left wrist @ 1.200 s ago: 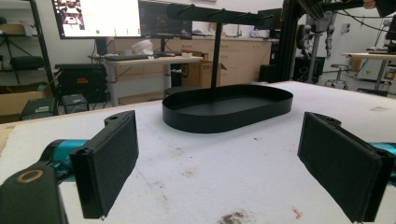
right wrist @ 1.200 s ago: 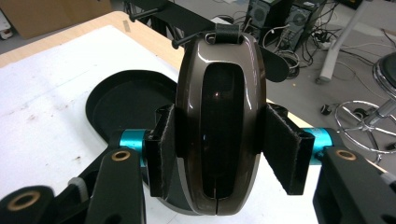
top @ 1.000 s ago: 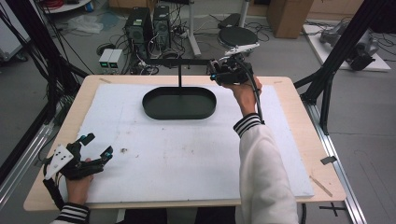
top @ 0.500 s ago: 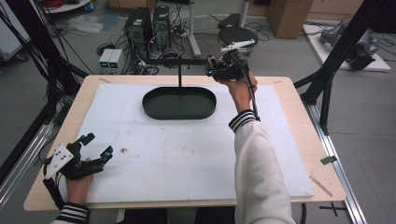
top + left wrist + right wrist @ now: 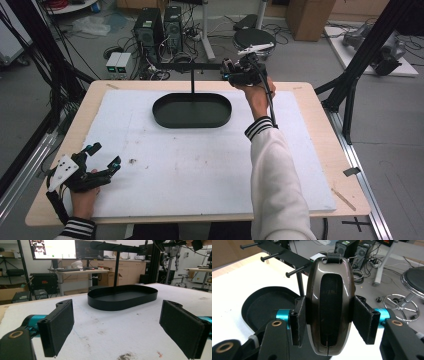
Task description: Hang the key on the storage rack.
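From above, my right claw [image 5: 235, 70] hovers at the upper centre by the peg rack [image 5: 192, 66], over the black oval tray [image 5: 192, 111]; my left claw [image 5: 102, 157] rests wide open, lower left. Looking along my right claw, its pads clamp the flanks of a glossy brown key fob [image 5: 329, 305]. It looks light, hard and slippery, with a strap loop [image 5: 333, 256] aimed toward the pegs [image 5: 295, 271].

We see the white tabletop [image 5: 200, 170] lying open between our hands; the tray [image 5: 192, 111], its post [image 5: 192, 82] and pegged bar [image 5: 192, 66] block the far edge.
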Action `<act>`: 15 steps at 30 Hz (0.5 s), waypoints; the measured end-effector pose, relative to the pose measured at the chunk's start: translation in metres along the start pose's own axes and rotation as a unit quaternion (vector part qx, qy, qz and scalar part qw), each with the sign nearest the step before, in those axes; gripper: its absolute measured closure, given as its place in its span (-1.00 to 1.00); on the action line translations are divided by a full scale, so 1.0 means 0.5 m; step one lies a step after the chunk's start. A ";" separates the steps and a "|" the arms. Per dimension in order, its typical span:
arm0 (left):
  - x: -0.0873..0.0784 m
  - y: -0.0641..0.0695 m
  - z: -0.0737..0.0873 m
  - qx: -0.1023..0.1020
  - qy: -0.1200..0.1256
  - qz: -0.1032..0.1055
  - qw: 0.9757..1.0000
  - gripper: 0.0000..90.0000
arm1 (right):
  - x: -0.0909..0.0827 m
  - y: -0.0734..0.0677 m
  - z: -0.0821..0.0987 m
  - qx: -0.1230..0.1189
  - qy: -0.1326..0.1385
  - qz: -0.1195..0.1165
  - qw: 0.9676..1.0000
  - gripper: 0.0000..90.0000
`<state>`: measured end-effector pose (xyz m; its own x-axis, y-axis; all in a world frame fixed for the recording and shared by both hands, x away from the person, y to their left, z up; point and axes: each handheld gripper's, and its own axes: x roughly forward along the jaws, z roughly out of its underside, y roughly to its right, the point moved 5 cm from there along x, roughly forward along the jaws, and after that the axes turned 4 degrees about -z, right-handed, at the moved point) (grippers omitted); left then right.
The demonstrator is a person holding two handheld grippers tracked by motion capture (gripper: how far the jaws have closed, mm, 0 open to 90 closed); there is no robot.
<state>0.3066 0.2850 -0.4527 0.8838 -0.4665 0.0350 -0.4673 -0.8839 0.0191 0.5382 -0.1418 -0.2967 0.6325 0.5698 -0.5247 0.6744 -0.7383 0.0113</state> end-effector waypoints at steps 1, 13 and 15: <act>0.000 0.000 0.000 0.000 0.000 0.000 1.000 -0.72 | 0.001 0.003 0.001 0.000 0.000 0.001 1.000 0.07; -0.001 0.000 0.000 0.001 -0.001 0.000 1.000 -0.72 | 0.003 0.033 0.005 0.013 -0.002 0.015 1.000 0.07; -0.001 0.000 0.000 0.002 -0.001 -0.001 1.000 -0.72 | 0.003 0.036 0.006 0.014 -0.004 0.015 1.000 0.07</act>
<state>0.3063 0.2849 -0.4528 0.8846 -0.4652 0.0332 -0.4659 -0.8847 0.0159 0.5500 -0.1551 -0.3001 0.6493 0.5439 -0.5316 0.6441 -0.7649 0.0042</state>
